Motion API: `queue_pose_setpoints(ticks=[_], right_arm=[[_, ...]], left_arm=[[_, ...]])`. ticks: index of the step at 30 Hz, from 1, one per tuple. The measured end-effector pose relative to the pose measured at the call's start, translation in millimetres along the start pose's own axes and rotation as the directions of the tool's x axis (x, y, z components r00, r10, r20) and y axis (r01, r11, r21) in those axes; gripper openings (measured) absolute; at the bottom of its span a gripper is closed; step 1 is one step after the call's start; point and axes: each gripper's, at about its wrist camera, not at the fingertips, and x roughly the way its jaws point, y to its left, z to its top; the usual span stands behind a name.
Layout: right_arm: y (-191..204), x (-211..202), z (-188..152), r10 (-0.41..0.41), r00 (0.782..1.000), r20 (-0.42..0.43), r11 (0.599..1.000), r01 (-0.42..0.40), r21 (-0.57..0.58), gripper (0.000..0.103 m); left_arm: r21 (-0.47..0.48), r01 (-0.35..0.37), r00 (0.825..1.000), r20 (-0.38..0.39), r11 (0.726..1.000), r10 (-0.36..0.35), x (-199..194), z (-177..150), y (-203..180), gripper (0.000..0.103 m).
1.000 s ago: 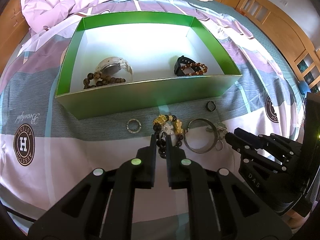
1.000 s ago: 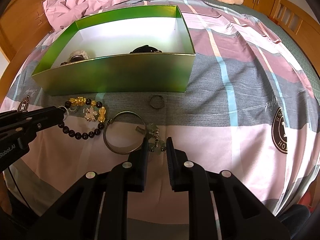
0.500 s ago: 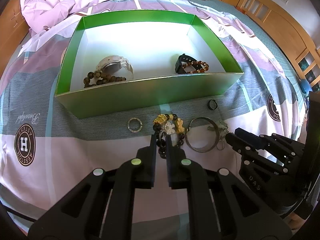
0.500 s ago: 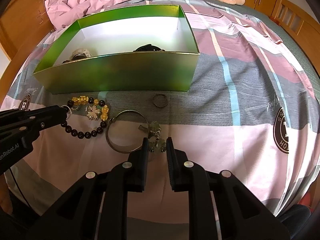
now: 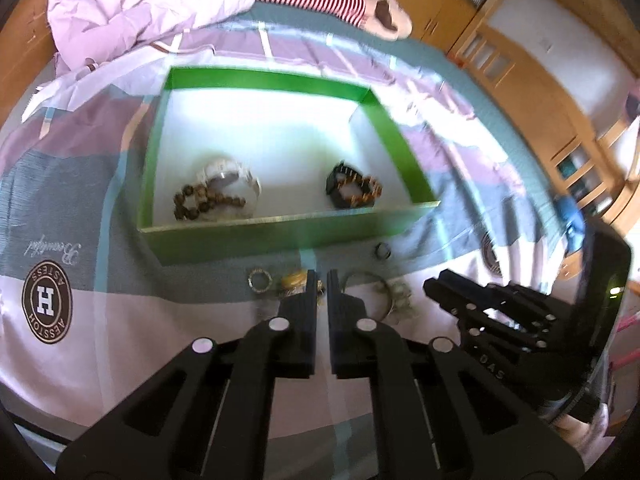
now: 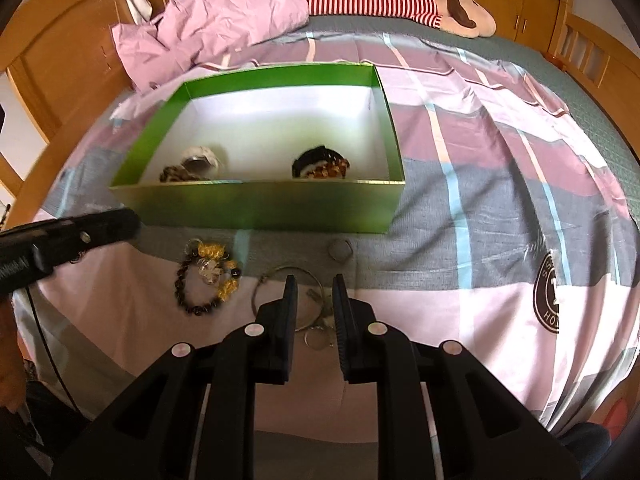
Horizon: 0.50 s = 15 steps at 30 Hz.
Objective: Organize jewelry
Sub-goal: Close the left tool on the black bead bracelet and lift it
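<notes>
Black left gripper (image 5: 321, 280): jaws nearly shut, nothing seen in them. Right gripper (image 6: 314, 286): jaws slightly apart, straddling the bangle (image 6: 267, 280) charms; can't tell if pinched. Risk: a thin charm grip slips and the bangle drops on the bed (image 6: 480, 300). Bead bracelet (image 6: 188, 304) and dark ring (image 6: 340, 249) lie loose nearby. Green box (image 6: 260, 208): near wall blocks a low carry. White watch (image 6: 200, 160) already inside.
</notes>
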Motion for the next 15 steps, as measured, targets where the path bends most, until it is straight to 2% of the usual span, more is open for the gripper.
queue_pose_setpoints(ticks=[4,8,12,15], right_arm=[[-4,0,0,0.0,1.0,0.001,1.0,0.0,0.005,0.018],[-13,6,-4,-0.009,1.0,-0.016,1.0,0.01,0.029,0.018],[-22,13,-9,-0.012,0.999,-0.037,0.998,0.014,0.054,0.018],[-25,15,-11,-0.013,0.999,-0.044,0.998,0.015,0.062,0.018]], left_arm=[[-0.019,0.003,1.0,0.006,1.0,-0.003,-5,2,10,0.005],[-0.038,-0.05,0.996,-0.076,0.998,0.047,19,-4,18,0.006],[-0.02,-0.145,0.976,-0.168,0.989,0.14,58,-12,22,0.01],[0.01,-0.18,0.962,-0.209,0.984,0.178,80,-17,20,0.015]])
